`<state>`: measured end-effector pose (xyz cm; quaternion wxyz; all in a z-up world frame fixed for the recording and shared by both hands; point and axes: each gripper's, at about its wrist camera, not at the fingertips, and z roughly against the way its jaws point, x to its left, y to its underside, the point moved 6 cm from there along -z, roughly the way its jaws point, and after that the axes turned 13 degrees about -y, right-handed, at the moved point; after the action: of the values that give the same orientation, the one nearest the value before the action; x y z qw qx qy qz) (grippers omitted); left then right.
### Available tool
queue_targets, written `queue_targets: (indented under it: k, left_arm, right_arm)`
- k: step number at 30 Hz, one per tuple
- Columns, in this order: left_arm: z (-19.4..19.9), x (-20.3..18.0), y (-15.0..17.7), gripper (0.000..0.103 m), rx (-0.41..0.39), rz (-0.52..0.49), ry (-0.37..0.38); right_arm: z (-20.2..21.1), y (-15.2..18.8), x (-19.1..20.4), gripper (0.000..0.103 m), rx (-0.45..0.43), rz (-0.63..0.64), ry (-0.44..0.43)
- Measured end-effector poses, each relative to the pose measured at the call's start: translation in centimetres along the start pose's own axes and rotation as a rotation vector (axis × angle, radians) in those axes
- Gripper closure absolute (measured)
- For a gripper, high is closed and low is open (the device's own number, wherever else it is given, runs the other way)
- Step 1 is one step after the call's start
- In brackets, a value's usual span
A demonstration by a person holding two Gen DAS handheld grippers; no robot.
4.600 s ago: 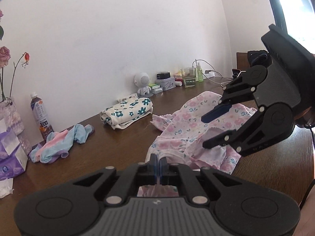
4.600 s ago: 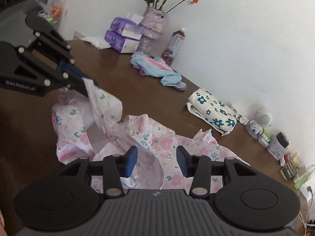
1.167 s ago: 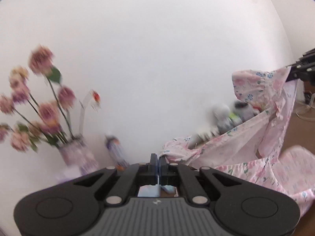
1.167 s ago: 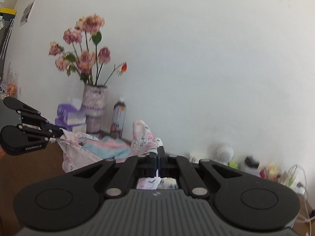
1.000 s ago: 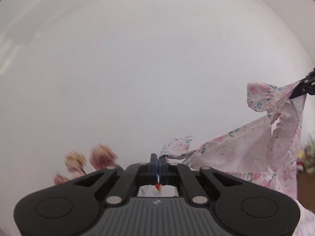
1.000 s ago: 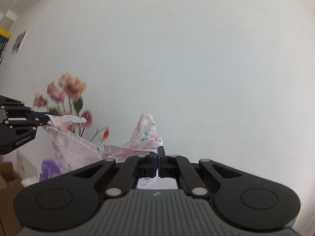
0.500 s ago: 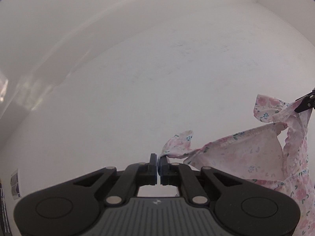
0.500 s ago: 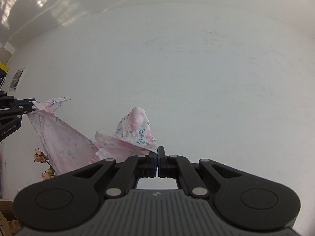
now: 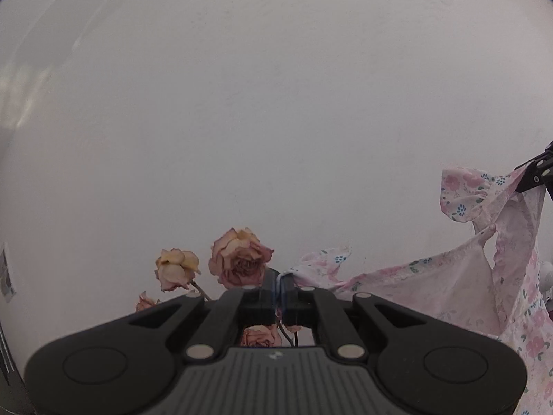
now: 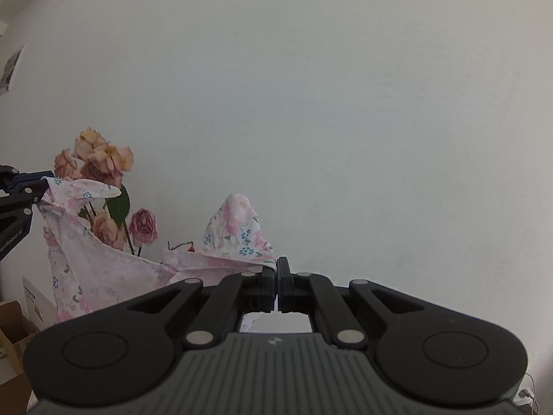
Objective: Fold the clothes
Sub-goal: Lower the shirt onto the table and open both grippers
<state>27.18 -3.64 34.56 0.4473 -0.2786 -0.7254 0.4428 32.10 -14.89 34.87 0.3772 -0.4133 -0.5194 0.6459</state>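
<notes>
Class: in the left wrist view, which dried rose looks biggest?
The middle rose, right above the left claw; the paler rose to its left looks smaller.

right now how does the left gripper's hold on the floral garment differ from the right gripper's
The left gripper pinches a thin flat corner of the floral garment, with little cloth past its tips. The right gripper pinches a bunched part, and a rounded hump of cloth stands above its tips. Dried roses sit right behind the left gripper, only bare wall behind the right. Both are shut on the garment, held up in the air.

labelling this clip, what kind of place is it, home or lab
Most likely a home room. A bunch of dried pink roses stands before a plain white wall, a brown cardboard box sits low at the left, and a pink floral cotton garment is held up.
</notes>
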Motion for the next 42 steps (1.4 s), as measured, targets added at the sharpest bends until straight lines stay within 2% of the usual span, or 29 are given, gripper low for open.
queue_targets:
  k: [2, 3, 7, 9, 11, 13, 15, 17, 20, 21, 23, 25, 27, 28, 30, 31, 33, 34, 35, 36, 37, 38, 40, 42]
  left_arm:
    - [-0.6, -0.2, -0.4, 0.101, -0.041, -0.003, -0.066]
    - [-0.2, 0.2, -1.1, 0.101, -0.081, 0.002, -0.103]
    - [5.0, 3.6, -5.5, 0.101, -0.31, 0.046, -0.246]
    - [8.7, 3.9, -6.0, 0.101, -0.383, 0.014, -0.225]
    - [13.2, 3.4, -4.8, 0.101, -0.428, -0.056, -0.18]
    - [17.4, 2.2, -2.5, 0.101, -0.44, -0.14, -0.109]
    - [20.7, 0.0, 1.4, 0.101, -0.4, -0.221, 0.037]
    - [25.0, -2.3, 5.9, 0.101, -0.298, -0.254, 0.285]
    - [31.4, -6.3, 12.9, 0.101, -0.055, -0.25, 0.698]
    - [32.6, -7.6, 15.3, 0.101, 0.046, -0.237, 0.812]
    - [33.7, -8.9, 20.4, 0.101, 0.24, -0.215, 0.971]
    - [33.5, -9.4, 23.9, 0.101, 0.352, -0.225, 1.017]
    - [32.1, -9.9, 26.0, 0.101, 0.434, -0.226, 1.05]
    - [30.7, -10.4, 26.1, 0.101, 0.46, -0.221, 1.075]
    - [29.5, -11.3, 26.0, 0.1, 0.491, -0.214, 1.115]
    - [27.7, -11.5, 25.2, 0.097, 0.495, -0.208, 1.133]
    - [28.0, -12.7, 24.7, 0.091, 0.496, -0.201, 1.17]
    - [27.9, -13.0, 24.6, 0.081, 0.496, -0.199, 1.182]
    - [28.4, -12.6, 24.1, 0.062, 0.498, -0.198, 1.195]
    - [28.7, -12.3, 23.9, 0.052, 0.497, -0.189, 1.211]
    - [29.4, -11.7, 23.6, 0.04, 0.493, -0.172, 1.231]
    - [29.8, -10.9, 23.4, 0.038, 0.487, -0.153, 1.251]
    - [29.3, -10.0, 23.3, 0.036, 0.489, -0.103, 1.274]
    - [28.0, -8.9, 23.2, 0.032, 0.513, -0.03, 1.265]
  right_arm:
    - [-2.1, 0.6, 0.0, 0.103, 0.001, -0.018, 0.024]
    - [-2.0, -0.2, 0.1, 0.103, -0.035, -0.027, 0.038]
    - [1.3, -4.4, 0.1, 0.102, -0.258, -0.063, 0.063]
    - [3.4, -4.7, 0.2, 0.102, -0.315, -0.045, 0.047]
    - [5.4, -4.0, 0.4, 0.102, -0.343, -0.014, 0.023]
    - [6.7, -1.0, 0.6, 0.102, -0.305, 0.027, -0.02]
    - [8.0, 3.4, 0.9, 0.102, -0.231, 0.081, -0.058]
    - [9.6, 8.8, 1.1, 0.102, -0.122, 0.116, -0.094]
    - [12.8, 18.1, 0.8, 0.102, 0.093, 0.067, -0.155]
    - [13.7, 21.3, 0.6, 0.102, 0.172, 0.042, -0.174]
    - [16.3, 26.3, 0.5, 0.102, 0.282, -0.023, -0.192]
    - [19.3, 30.7, 0.7, 0.102, 0.366, -0.097, -0.201]
    - [22.3, 35.0, 0.8, 0.102, 0.45, -0.172, -0.209]
    - [23.6, 36.8, 0.7, 0.102, 0.483, -0.206, -0.209]
    - [25.0, 38.3, -0.6, 0.102, 0.507, -0.255, -0.188]
    - [25.6, 38.8, -1.3, 0.102, 0.514, -0.278, -0.175]
    - [25.5, 39.4, -2.0, 0.101, 0.531, -0.321, -0.164]
    - [25.8, 39.5, -2.3, 0.096, 0.54, -0.34, -0.169]
    - [26.1, 39.5, -2.5, 0.089, 0.548, -0.353, -0.177]
    - [26.3, 39.5, -2.6, 0.08, 0.546, -0.359, -0.183]
    - [26.5, 39.4, -2.6, 0.048, 0.545, -0.364, -0.189]
    - [26.7, 39.2, -2.7, 0.026, 0.539, -0.368, -0.193]
    - [27.6, 38.3, -3.0, 0.024, 0.501, -0.367, -0.194]
    - [28.7, 37.4, -3.5, 0.024, 0.457, -0.386, -0.193]
